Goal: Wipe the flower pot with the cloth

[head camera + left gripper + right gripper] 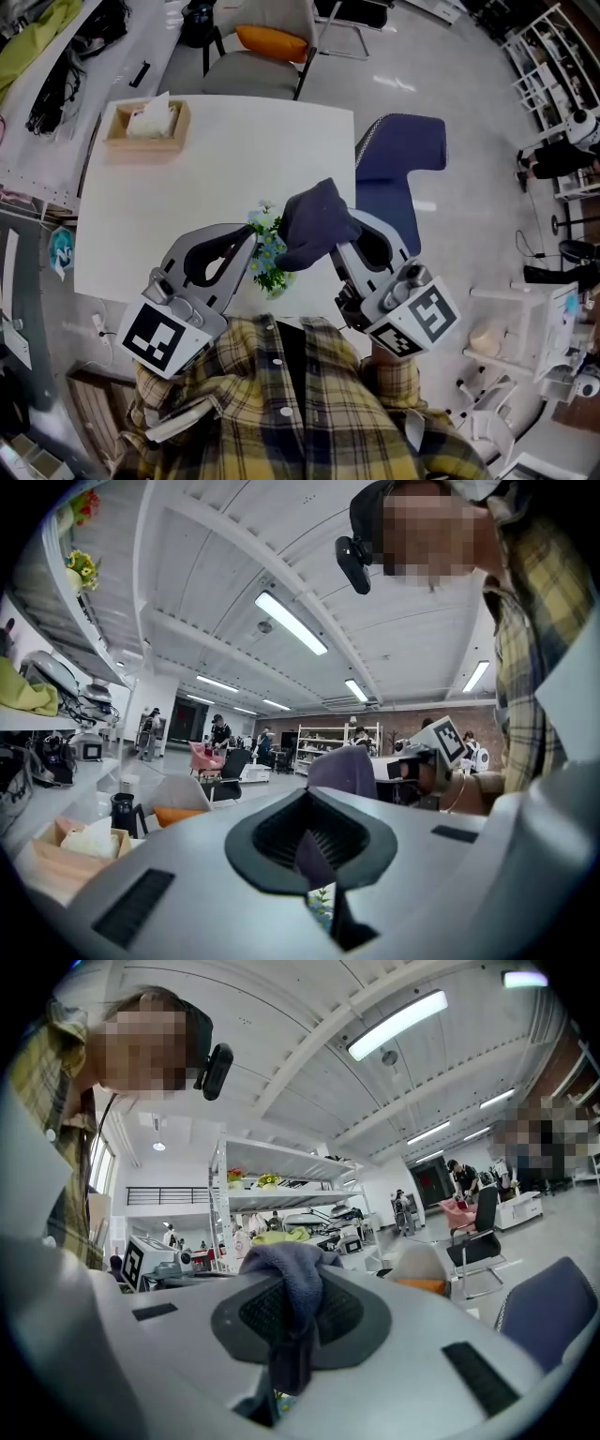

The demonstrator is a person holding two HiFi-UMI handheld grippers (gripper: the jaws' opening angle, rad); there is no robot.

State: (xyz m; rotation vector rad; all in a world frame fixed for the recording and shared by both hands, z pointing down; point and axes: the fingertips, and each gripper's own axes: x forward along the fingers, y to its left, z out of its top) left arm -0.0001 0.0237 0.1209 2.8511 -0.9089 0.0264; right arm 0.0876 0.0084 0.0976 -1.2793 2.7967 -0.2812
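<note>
Flower pot [270, 255]: near edge of white table [234, 141], between my grippers | right gripper [337, 247]: pinching dark blue cloth [314, 223] | left gripper [249, 242]: jaws pressed together | tissue box [147, 124]: far corner | blue chair [401, 157]: alongside

Bears a wooden tissue box [147, 125] on the white tabletop [225, 155], well beyond the left tongs [251, 246]; shows a flower pot [268, 255] between those and the right tongs [330, 251].

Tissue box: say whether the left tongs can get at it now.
Likely not yet: the table toward the tissue box is bare, but the left tongs are shut on what looks like the cloth that the right tongs grip.
</note>
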